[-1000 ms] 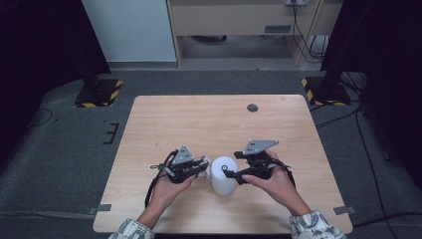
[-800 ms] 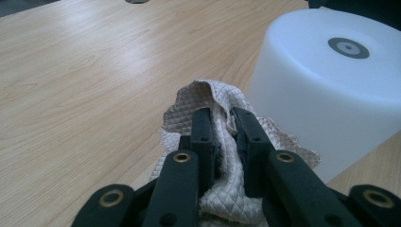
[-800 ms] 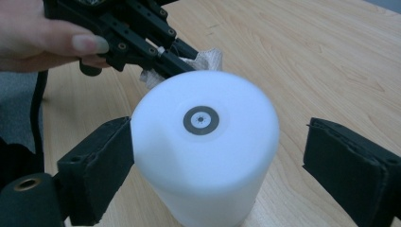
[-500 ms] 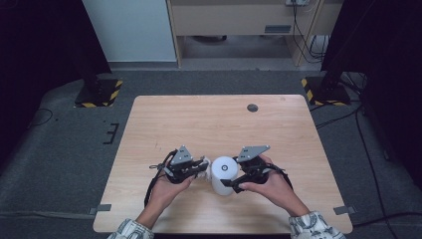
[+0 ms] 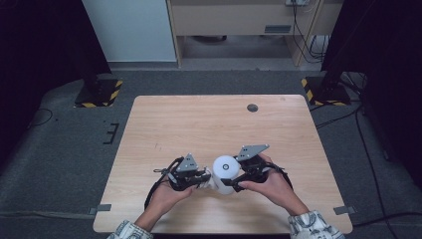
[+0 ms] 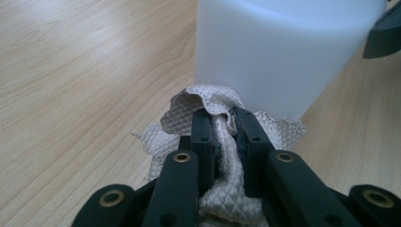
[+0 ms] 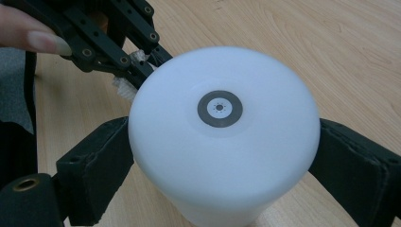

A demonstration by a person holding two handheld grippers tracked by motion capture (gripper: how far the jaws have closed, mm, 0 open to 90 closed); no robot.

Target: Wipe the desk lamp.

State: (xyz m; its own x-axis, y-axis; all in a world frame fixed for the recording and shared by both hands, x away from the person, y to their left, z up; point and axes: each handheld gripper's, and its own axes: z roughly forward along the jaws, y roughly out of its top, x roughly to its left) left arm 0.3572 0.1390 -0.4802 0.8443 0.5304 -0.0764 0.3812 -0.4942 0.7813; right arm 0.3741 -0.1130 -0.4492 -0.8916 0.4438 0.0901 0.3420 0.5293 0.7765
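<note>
High view: the jar [image 5: 225, 173] stood upside down on the table [image 5: 199, 119], near its front edge, between the two grippers.
Left gripper [image 5: 203, 176]: jaws pinched together on the cloth [image 6: 222, 142]; the cloth lay just ahead of them, pressed against the foot of the jar's wall.
Right gripper [image 5: 238, 180]: jaws had just been opening and now stood wide, one at each side of the jar, with the jar between them.
Right gripper view: the pads [image 7: 97, 170] sat close to the wall on both sides; whether they still touched it could not be told.
Jar from the right gripper: straight ahead, base up, a small grey ring [image 7: 220, 109] at its middle.
Change: against the earlier high views the jar sat in the same place and both hands had hardly shifted; only the right jaws had spread.
Meaning: the right grip on the jar seemed to be easing, likely to shift the hold or leave the jar standing, while the left went on wiping the wall with the cloth.
Risk: with the hold slack, a push from the cloth could slide or tip the jar.
</note>
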